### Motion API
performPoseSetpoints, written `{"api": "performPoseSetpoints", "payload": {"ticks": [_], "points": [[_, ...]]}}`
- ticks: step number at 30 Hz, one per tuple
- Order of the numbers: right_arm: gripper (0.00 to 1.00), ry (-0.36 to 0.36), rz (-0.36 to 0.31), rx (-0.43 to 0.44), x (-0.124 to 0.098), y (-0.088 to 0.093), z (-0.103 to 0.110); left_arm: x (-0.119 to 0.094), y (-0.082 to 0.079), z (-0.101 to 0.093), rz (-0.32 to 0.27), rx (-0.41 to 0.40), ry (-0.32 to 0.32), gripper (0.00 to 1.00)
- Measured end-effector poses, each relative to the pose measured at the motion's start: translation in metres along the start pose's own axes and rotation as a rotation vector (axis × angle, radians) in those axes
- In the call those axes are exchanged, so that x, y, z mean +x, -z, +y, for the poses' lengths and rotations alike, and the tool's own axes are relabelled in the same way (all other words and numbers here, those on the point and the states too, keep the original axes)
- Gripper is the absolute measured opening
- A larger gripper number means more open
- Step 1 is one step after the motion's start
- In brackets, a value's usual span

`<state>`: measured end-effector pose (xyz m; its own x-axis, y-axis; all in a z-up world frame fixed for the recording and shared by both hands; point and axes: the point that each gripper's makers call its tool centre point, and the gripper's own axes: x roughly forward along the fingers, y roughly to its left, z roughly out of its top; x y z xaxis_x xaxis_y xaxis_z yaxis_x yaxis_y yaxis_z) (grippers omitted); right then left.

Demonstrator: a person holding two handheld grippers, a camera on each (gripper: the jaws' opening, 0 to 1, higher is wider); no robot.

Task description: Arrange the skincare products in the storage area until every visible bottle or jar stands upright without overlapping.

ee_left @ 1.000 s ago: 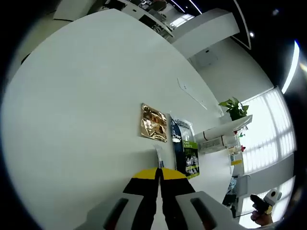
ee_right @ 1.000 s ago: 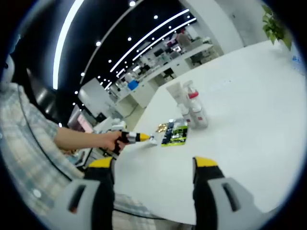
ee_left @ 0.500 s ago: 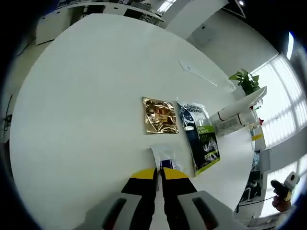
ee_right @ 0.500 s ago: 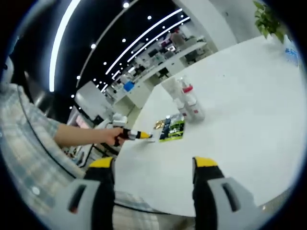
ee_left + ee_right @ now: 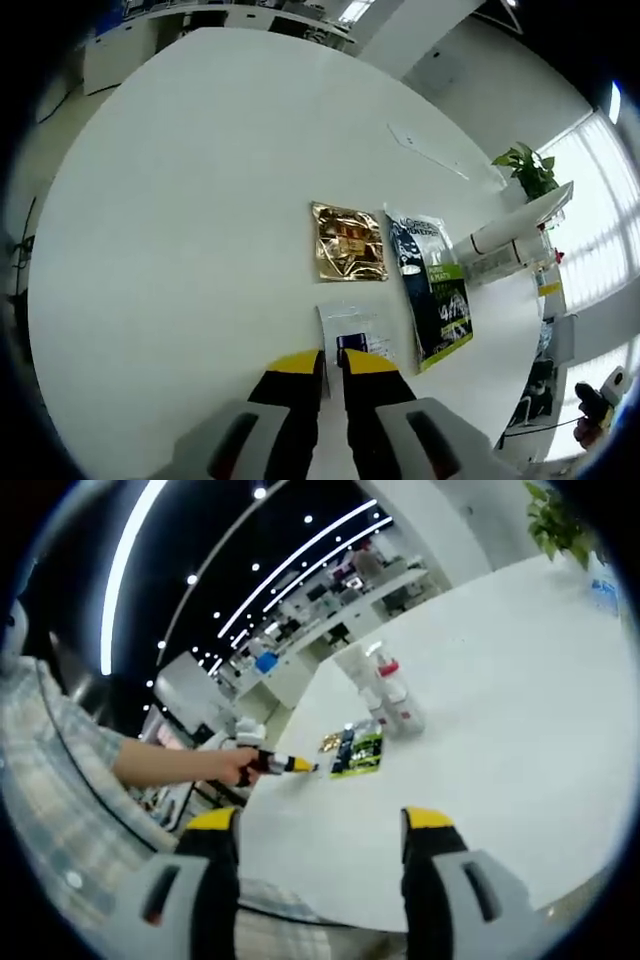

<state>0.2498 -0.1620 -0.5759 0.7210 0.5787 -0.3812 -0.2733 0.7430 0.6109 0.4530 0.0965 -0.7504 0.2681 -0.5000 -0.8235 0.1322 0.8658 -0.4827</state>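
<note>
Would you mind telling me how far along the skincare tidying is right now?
Done: the bottles stand upright together. In hand: the left gripper, jaws closed, sits at a small white sachet; whether it grips it is unclear. Left: the right gripper is open and idle.

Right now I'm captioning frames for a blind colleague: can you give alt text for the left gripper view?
The left gripper, its yellow-tipped jaws nearly closed, points at a small white sachet lying flat on a round white table. Beyond lie a gold foil sachet and a dark blue-and-green packet, with white tubes or bottles at the far edge.
</note>
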Motion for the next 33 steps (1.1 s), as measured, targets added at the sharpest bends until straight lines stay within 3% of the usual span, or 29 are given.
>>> {"api": "performPoseSetpoints", "payload": {"ticks": [6,12,23,33], "points": [[0.64,-0.006,0.005,-0.003,0.001,0.001,0.000,-0.001,-0.002,0.000,-0.012,0.013,-0.009,0.14],[0.64,-0.021,0.000,-0.005,0.004,-0.001,0.001,-0.009,-0.005,0.003,-0.038,0.024,-0.040,0.27],[0.65,-0.127,0.040,-0.044,0.028,-0.009,0.013,-0.045,-0.002,-0.034,-0.150,0.121,0.034,0.36],[0.65,-0.206,0.076,-0.087,0.042,-0.021,0.019,-0.074,0.003,-0.049,-0.260,0.117,0.067,0.39]]}}
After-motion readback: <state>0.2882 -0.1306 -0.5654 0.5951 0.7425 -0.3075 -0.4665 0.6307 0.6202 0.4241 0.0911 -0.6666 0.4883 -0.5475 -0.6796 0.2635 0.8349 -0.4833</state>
